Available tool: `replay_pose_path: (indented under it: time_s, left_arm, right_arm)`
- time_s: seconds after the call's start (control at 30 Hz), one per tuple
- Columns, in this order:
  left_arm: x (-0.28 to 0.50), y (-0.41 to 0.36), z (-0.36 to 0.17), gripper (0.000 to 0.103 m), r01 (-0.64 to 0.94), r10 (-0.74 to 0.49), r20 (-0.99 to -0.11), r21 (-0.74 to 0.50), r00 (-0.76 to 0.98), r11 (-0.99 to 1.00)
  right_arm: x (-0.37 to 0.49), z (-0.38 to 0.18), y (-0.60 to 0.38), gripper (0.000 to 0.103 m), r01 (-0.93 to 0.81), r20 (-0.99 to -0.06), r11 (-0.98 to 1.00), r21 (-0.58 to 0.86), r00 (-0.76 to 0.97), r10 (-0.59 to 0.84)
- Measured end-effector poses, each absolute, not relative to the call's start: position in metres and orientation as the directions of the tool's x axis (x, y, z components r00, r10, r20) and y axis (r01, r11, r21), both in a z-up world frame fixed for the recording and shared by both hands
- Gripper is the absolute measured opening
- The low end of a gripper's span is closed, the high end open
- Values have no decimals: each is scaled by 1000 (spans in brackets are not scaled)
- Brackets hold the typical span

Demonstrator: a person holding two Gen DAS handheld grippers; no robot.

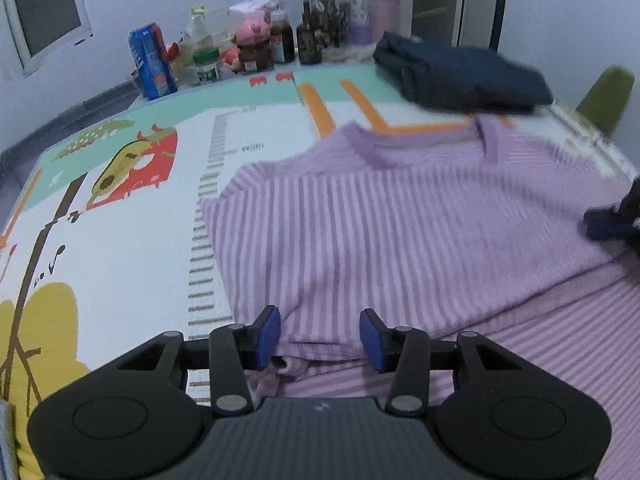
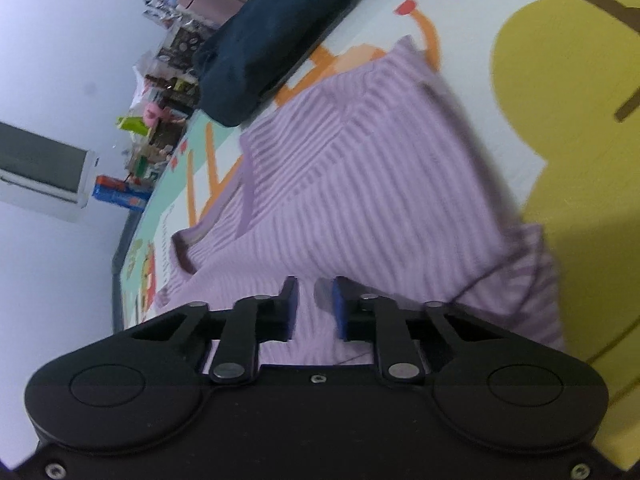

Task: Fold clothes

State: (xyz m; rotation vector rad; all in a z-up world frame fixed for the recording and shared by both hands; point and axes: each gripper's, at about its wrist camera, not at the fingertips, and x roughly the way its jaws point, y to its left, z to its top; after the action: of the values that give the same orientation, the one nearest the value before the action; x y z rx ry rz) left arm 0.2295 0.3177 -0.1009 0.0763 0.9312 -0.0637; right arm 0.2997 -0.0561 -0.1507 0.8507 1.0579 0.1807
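Note:
A purple striped shirt (image 1: 360, 216) lies spread on the printed play mat (image 1: 132, 264), collar at the far side. Its near part is folded over, with more striped cloth underneath at the right. My left gripper (image 1: 320, 336) stands at the near hem, jaws half apart, the hem lying between the blue pads (image 1: 269, 332) without being pinched. My right gripper (image 2: 316, 304) hovers over the shirt (image 2: 360, 184) near its side edge; a narrow gap shows between its pads (image 2: 339, 308), with striped cloth seen through it. In the left wrist view the right gripper (image 1: 612, 224) sits at the shirt's right edge.
A folded dark navy garment (image 1: 460, 72) lies at the far side of the mat, just beyond the collar. Bottles, a blue carton (image 1: 152, 60) and several jars crowd the back edge by the wall. A green chair back (image 1: 608, 96) stands at the far right.

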Motion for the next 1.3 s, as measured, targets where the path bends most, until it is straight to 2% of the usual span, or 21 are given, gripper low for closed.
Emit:
replay_pose_path:
  time_s: [0.03,0.1,0.27,0.4,0.47,0.6,0.73,0.8,0.87,0.97,1.1,1.3]
  left_arm:
    - [231,320,-94,47,91,-49,-790,9,611,996]
    - [239,324,-82,48,96,-87,-765,-33,638,995]
    - [284,317,-82,48,94,-127,-760,-87,637,992]
    - [310,311,-104,47,33,-60,-803,-50,593,998]
    - [314,313,-114,46,15,-21,-823,-15,568,1000]
    - [307,322,-119,46,22,-27,-819,-17,572,1000]
    - [299,323,-114,43,20,-25,-813,-16,581,1000]
    - [289,321,-105,43,28,-42,-798,-31,601,999]
    - [278,315,-98,46,74,-83,-780,-47,620,996]
    - [273,305,-105,46,106,-71,-796,-9,602,994]
    - [275,307,-118,47,90,-47,-812,8,582,996]
    - [276,319,-118,46,72,-46,-812,-4,582,997]
  right_arm:
    - [299,-148,-58,13,262,-698,684,681,515,498]
    - [298,-136,-58,20,239,-698,709,663,539,471]
    - [315,-124,-39,32,145,-629,673,725,538,561]
    - [336,-150,-31,32,208,-586,570,795,508,631]
    - [341,-160,-37,28,241,-579,542,805,517,630]
    - [344,-168,-61,27,276,-563,507,817,571,597]
    - [345,-171,-92,16,313,-573,500,808,618,539]
    - [344,-166,-103,16,340,-597,518,785,639,486]
    - [339,-154,-110,26,327,-593,529,783,650,476]
    - [337,-143,-94,31,225,-553,538,812,591,588]
    - [335,-152,-78,31,221,-614,598,770,511,602]
    - [330,-164,-101,20,267,-617,578,771,536,576]
